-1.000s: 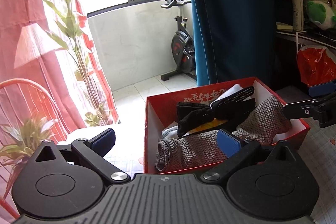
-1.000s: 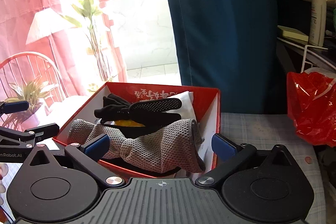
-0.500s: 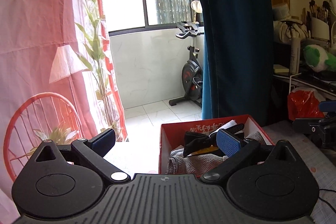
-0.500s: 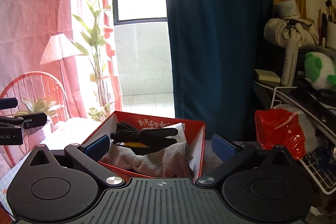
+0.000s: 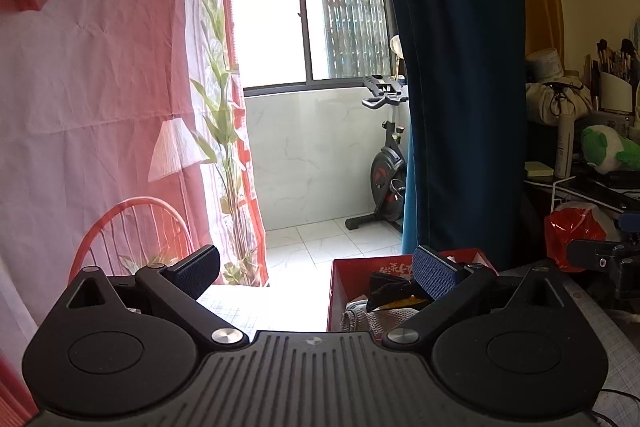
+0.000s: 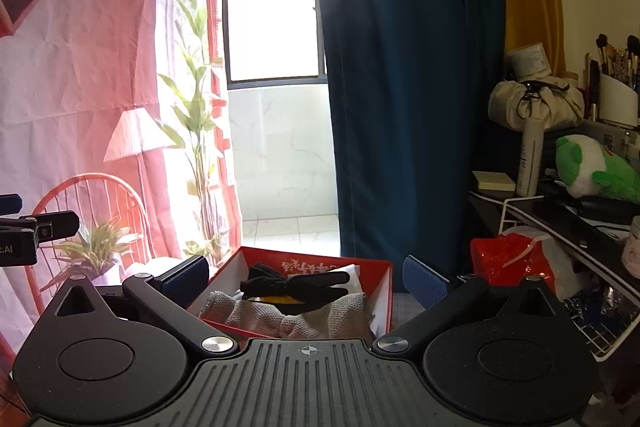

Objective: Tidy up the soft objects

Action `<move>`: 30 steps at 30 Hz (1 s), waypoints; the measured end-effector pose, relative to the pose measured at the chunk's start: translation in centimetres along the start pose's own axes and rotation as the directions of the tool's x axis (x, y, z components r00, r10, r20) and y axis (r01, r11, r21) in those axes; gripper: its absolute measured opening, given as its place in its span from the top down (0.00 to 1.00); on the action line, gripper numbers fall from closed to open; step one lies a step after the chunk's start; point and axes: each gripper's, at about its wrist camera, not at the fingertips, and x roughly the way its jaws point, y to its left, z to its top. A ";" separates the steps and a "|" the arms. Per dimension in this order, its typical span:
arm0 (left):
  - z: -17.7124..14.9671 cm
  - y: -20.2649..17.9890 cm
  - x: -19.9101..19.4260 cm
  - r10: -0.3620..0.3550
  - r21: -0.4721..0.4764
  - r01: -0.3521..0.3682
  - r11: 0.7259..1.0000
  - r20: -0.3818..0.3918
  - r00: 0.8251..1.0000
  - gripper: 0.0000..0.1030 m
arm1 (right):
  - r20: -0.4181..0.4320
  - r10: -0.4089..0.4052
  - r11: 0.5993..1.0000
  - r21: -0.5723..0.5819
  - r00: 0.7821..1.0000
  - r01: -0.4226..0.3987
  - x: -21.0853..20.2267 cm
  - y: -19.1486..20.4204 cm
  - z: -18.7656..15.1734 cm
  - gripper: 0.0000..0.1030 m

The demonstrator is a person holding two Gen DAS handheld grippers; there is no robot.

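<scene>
Lower centre of frame: red box (image 6: 385,287) holds limp grey cloth (image 6: 320,319), black glove (image 6: 304,281); my right gripper (image 6: 306,277), left gripper (image 5: 316,269) gape wide, empty; pinch cloth mid-fold.

White Chinese characters run across the inner wall of the red box (image 6: 320,264), too small to read; ".AI" shows on the left gripper (image 6: 16,247) at frame's left edge.

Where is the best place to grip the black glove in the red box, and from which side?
Probably the black glove at its narrow middle, from above: it lies flat across the grey cloth, topmost in the red box, and the right gripper is open.
</scene>
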 end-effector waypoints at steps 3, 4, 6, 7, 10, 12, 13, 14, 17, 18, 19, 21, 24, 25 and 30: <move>-0.4 -0.1 0.1 0.004 -0.015 -0.004 1.000 -0.007 1.000 0.00 | -0.002 -0.001 1.000 0.000 1.000 0.001 0.0 0.1 -0.3 0.00; -0.4 -0.1 0.0 0.006 -0.016 -0.006 1.000 -0.009 1.000 0.00 | -0.002 -0.003 1.000 0.001 1.000 0.003 0.0 0.0 -0.3 0.00; -0.5 -0.1 0.1 0.009 -0.015 -0.009 1.000 -0.014 1.000 0.00 | 0.000 -0.002 1.000 0.008 1.000 0.002 0.1 -0.1 -0.3 0.00; -0.6 -0.1 0.0 0.009 -0.015 -0.009 1.000 -0.017 1.000 0.00 | 0.000 0.000 1.000 0.013 1.000 0.000 0.1 -0.2 -0.3 0.00; -0.8 -0.2 0.1 0.005 -0.014 -0.005 1.000 -0.026 1.000 0.00 | -0.004 -0.003 1.000 0.018 1.000 0.003 0.1 -0.4 -0.4 0.00; -0.9 -0.1 0.1 0.000 -0.014 -0.001 1.000 -0.031 1.000 0.00 | -0.005 -0.012 1.000 0.020 1.000 0.012 0.1 -0.5 -0.6 0.00; -0.9 -0.1 0.1 0.000 -0.015 0.000 1.000 -0.033 0.999 0.00 | -0.006 -0.015 1.000 0.020 1.000 0.015 0.1 -0.4 -0.6 0.00; -1.0 0.0 0.1 0.000 -0.017 0.000 1.000 -0.035 0.999 0.00 | -0.006 -0.015 1.000 0.021 1.000 0.015 0.1 -0.5 -0.6 0.00; -1.1 0.2 0.1 0.003 -0.026 -0.004 1.000 -0.036 0.999 0.00 | -0.002 -0.015 1.000 0.022 1.000 0.015 -0.1 -0.4 -0.7 0.00; -1.0 0.2 0.1 0.002 -0.028 -0.003 1.000 -0.036 0.999 0.00 | -0.001 -0.016 1.000 0.022 1.000 0.016 -0.1 -0.4 -0.7 0.00; -1.1 0.3 0.0 0.004 -0.030 -0.005 1.000 -0.036 0.999 0.00 | -0.002 -0.017 1.000 0.022 1.000 0.017 -0.1 -0.4 -0.7 0.00; -1.1 0.4 0.0 0.004 -0.029 -0.005 1.000 -0.036 0.999 0.00 | -0.002 -0.017 1.000 0.023 1.000 0.017 -0.1 -0.4 -0.8 0.00; -1.1 0.4 0.1 0.001 -0.029 -0.002 1.000 -0.041 0.999 0.00 | -0.006 -0.017 1.000 0.023 1.000 0.017 -0.1 -0.4 -0.8 0.00; -1.2 0.4 0.1 0.000 -0.029 -0.001 1.000 -0.043 0.999 0.00 | -0.007 -0.016 1.000 0.024 1.000 0.016 -0.1 -0.4 -0.8 0.00; -1.4 0.4 0.2 -0.005 -0.036 0.003 0.999 -0.053 0.999 0.00 | -0.013 -0.016 1.000 0.024 1.000 0.016 0.0 -0.4 -1.0 0.00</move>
